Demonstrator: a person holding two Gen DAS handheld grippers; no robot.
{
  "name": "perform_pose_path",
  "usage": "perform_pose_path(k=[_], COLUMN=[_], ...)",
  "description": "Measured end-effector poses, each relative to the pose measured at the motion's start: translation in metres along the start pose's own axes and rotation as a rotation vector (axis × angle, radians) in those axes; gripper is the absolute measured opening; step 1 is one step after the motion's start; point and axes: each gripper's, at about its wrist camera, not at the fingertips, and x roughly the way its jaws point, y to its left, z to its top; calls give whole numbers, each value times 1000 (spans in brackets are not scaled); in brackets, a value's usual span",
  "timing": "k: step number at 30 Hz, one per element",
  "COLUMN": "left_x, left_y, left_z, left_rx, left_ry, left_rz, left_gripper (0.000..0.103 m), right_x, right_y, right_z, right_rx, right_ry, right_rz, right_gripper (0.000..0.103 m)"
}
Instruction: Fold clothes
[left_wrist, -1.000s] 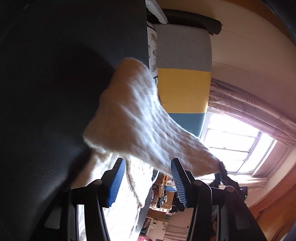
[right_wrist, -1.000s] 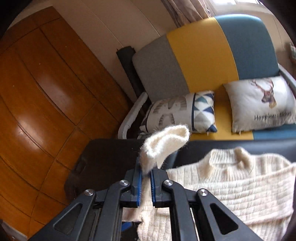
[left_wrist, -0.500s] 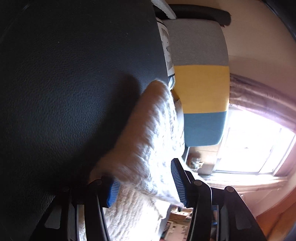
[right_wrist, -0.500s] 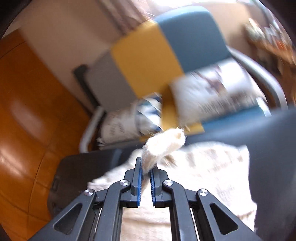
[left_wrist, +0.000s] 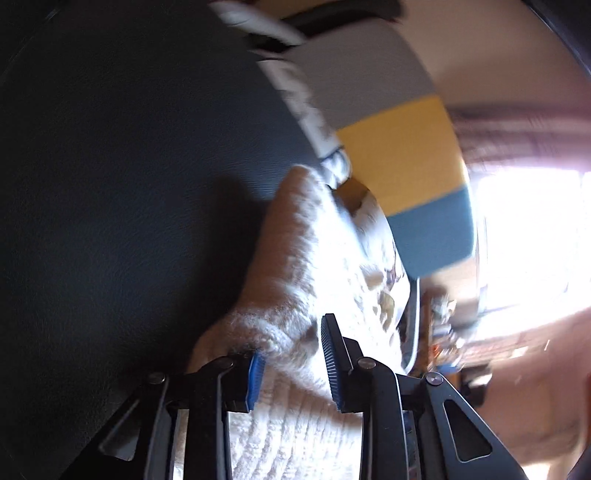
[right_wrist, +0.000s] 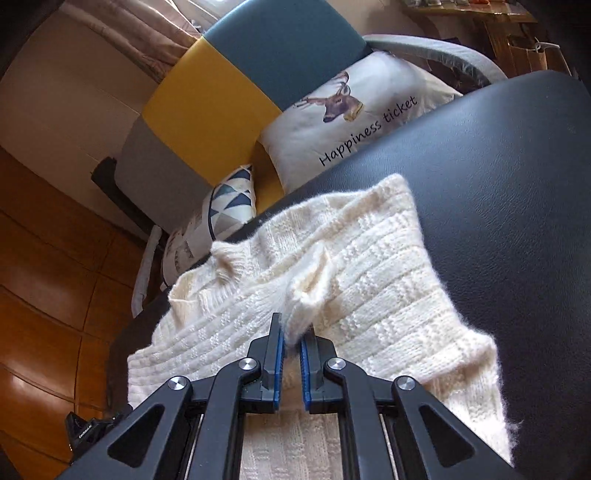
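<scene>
In the left wrist view the left gripper (left_wrist: 293, 360) stands spread, a bunched fold of the cream knit sweater (left_wrist: 306, 280) between its pads on the black leather surface (left_wrist: 122, 177). Only the right wrist view shows print: at 1 o'clock the deer cushion (right_wrist: 354, 118) reads "Happiness ticket". The right gripper (right_wrist: 291, 363) pinches a sweater cuff (right_wrist: 306, 299), with the garment spread below it.
</scene>
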Motion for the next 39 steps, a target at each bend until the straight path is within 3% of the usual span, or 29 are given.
perform_pose_path(k=[3,5,8,12,15,18,21,24,29,35,39], left_x=[15,19,12,7,-22,-48,-57,-42,12,42,60], left_y=[-6,0,10,11,25,36,51,49,23,2,-19], left_z=[1,1,-1,14,26,48,62,77,116,130,130], left_rx=[58,38,37,24,26,55,47,68,96,179,245], left_ry=[40,54,73,146,123,33,31,60,153,187,182], left_rz=[83,97,96,2,-35,3,18,18,35,1,36], left_gripper=[28,28,28,28,28,30,33,35,47,56,54], right_x=[7,15,21,22,22,22,21,22,22,24,18], right_y=[-12,-21,-29,-33,-40,-45,-42,-42,-47,-48,-32], right_z=[-2,-7,-12,-14,-15,-17,-17,-17,-15,-12,-10], right_rx=[21,36,61,75,112,142,120,112,110,88,-4], right_ry=[22,50,44,33,32,28,24,30,46,61,50], right_rz=[-25,-38,-32,-35,0,32,17,18,54,72,-28], right_gripper=[7,7,7,5,5,5,5,5,5,5,5])
